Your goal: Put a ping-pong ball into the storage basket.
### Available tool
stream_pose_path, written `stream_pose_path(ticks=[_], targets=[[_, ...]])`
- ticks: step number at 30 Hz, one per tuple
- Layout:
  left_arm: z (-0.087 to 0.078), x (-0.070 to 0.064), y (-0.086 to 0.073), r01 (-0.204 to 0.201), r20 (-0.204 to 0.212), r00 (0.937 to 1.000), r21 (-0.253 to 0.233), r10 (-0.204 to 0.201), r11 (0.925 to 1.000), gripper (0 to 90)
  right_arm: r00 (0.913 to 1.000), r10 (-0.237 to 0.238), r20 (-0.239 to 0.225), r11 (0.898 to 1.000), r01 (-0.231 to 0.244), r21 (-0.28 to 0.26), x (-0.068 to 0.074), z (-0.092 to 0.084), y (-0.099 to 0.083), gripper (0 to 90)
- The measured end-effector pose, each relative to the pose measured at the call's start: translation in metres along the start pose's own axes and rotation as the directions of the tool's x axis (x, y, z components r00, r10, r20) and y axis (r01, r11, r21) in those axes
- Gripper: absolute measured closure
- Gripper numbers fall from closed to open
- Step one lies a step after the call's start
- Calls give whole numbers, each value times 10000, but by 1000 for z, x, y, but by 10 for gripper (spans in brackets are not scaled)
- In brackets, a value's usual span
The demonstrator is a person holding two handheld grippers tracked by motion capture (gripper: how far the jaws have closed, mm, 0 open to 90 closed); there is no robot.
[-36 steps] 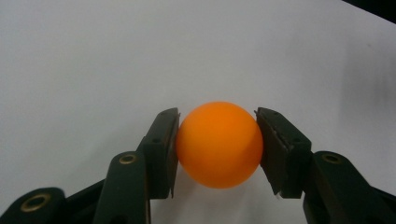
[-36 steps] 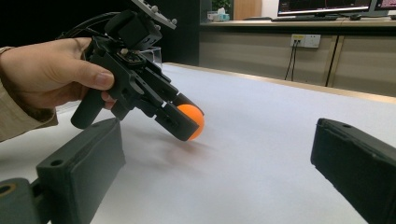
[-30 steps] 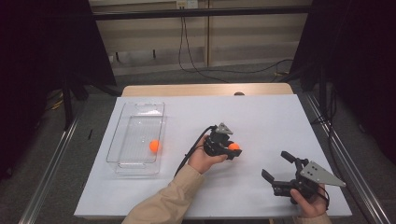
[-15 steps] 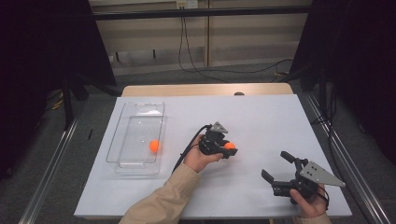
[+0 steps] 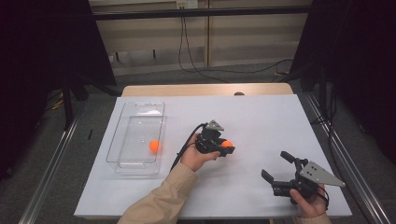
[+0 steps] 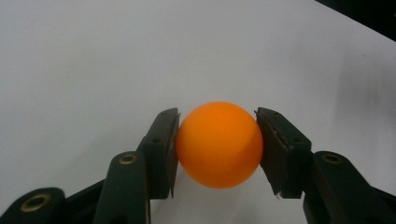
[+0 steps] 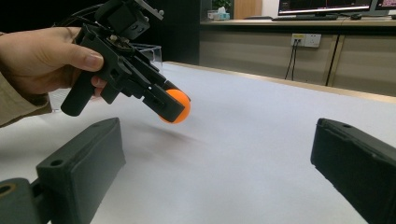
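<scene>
Ball (image 6: 218, 144) looks light, smooth, prone to slip — left gripper (image 6: 218, 149) clamps its widest part; right gripper (image 7: 217, 172) gapes, holding nothing.

A white table (image 5: 261, 116) fills the middle of the high view. At its nine o'clock side lies a clear plastic tray (image 5: 122, 140), long axis toward twelve, with an orange ball (image 5: 154, 146) inside near its four o'clock corner. Cables (image 5: 205, 70) trail across the floor at twelve o'clock.

Overhead and close views sharing table (image 5: 261, 116)
</scene>
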State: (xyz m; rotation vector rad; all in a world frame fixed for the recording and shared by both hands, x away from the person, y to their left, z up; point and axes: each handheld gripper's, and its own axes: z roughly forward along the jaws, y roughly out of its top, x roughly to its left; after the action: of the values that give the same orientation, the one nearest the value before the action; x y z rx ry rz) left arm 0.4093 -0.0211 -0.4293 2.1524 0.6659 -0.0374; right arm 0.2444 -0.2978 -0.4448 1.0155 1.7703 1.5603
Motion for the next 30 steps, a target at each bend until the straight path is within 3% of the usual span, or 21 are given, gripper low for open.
stream_pose_path(ticks=[16,30], targets=[[-10,5,1,454,21,9990,25,-454,9990,509,10000,2,-15,10000,-2,2,0,0,0,20],[-18,9,0,624,-72,9980,-58,-624,9980,509,10000,2,-13,10000,-2,12,0,0,0,21]])
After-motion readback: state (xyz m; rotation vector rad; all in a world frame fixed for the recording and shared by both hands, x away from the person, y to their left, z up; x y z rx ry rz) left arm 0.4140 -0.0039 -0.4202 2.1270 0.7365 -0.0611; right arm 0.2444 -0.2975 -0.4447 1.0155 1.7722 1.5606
